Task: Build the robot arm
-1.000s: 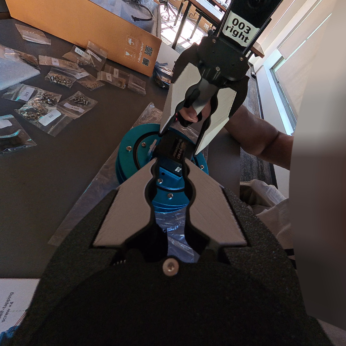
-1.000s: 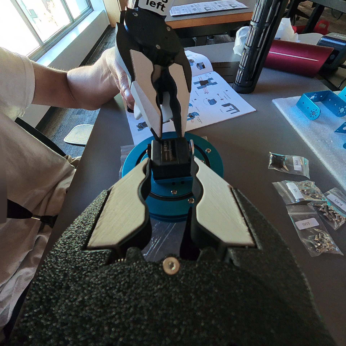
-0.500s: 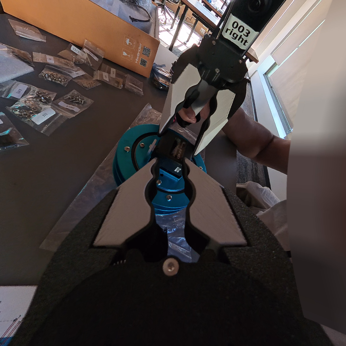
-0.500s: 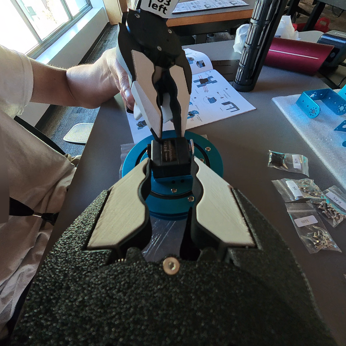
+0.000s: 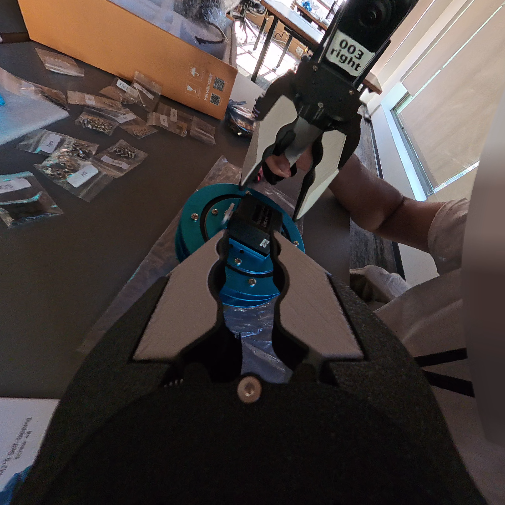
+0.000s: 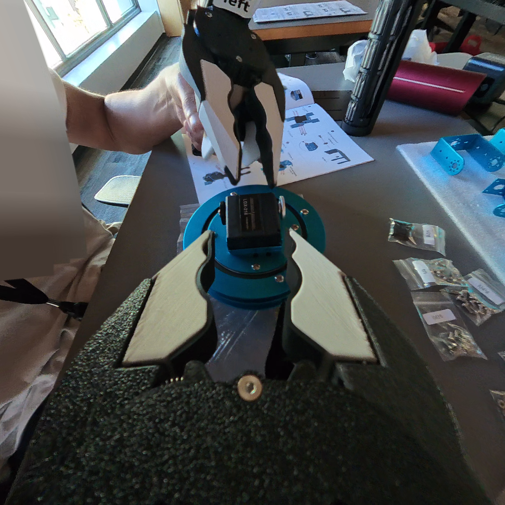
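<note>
Servo: black, box-shaped, seated upright on the raised centre of the blue disc; small white part on one side

Disc: round, screw heads around the top face, resting on a clear plastic bag near the counter edge closest to the person

Right hand-held gripper: spread wide, one finger on each side of the servo, clear of it on both sides, holding nothing; tips low over the disc

Left hand-held gripper: narrow gap, pointed down at the far edge of the servo; in the right wrist view, one tip just beside the servo's top far corner, the other off to the side over the booklet; contact with the servo not discernible; held by a hand

Booklet: open, just behind the disc, lying flat

Screw bags: small, clear, labelled, scattered across the counter on the side of the disc away from the person

Blue brackets: on a white foam sheet, beyond the screw bags

Black cylinder: upright, past the booklet; red item next to it

Cardboard box: well apart from the disc, behind the screw bags in the left wrist view
</note>
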Available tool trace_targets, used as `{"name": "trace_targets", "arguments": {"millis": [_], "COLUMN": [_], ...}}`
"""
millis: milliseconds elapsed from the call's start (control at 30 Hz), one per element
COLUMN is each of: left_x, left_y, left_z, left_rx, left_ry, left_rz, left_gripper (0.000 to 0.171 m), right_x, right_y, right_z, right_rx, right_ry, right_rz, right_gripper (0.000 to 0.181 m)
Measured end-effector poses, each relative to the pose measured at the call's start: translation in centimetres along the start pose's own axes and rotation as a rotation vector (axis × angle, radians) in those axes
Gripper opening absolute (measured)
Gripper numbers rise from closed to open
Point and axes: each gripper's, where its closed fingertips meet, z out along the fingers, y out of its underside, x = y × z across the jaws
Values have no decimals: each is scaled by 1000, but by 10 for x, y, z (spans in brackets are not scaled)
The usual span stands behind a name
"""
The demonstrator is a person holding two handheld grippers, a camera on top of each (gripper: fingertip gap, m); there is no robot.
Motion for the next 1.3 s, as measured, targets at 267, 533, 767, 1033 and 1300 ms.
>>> {"name": "trace_targets", "arguments": {"millis": [267,533,767,1033,1300], "left_x": [-16,-30,-18,-19,-20], "left_y": [-11,1,13,15,11], "left_z": [-16,-21,-19,-19,-21], "left_rx": [71,-2,-51,-49,-28], "left_ry": [-9,-21,43,63,85], "left_rz": [7,73,109,84,50], "left_gripper": [37,37,37,36,36], "right_x": [5,13,24,27,32], "right_y": [0,2,13,16,16], "right_z": [-4,-16,-19,-19,-24], "right_rx": [29,78,103,96,113], "right_ry": [8,-84,-142,-126,-119], "right_rz": [-21,114,248,258,272], "right_gripper": [52,50,40,38,38]}}
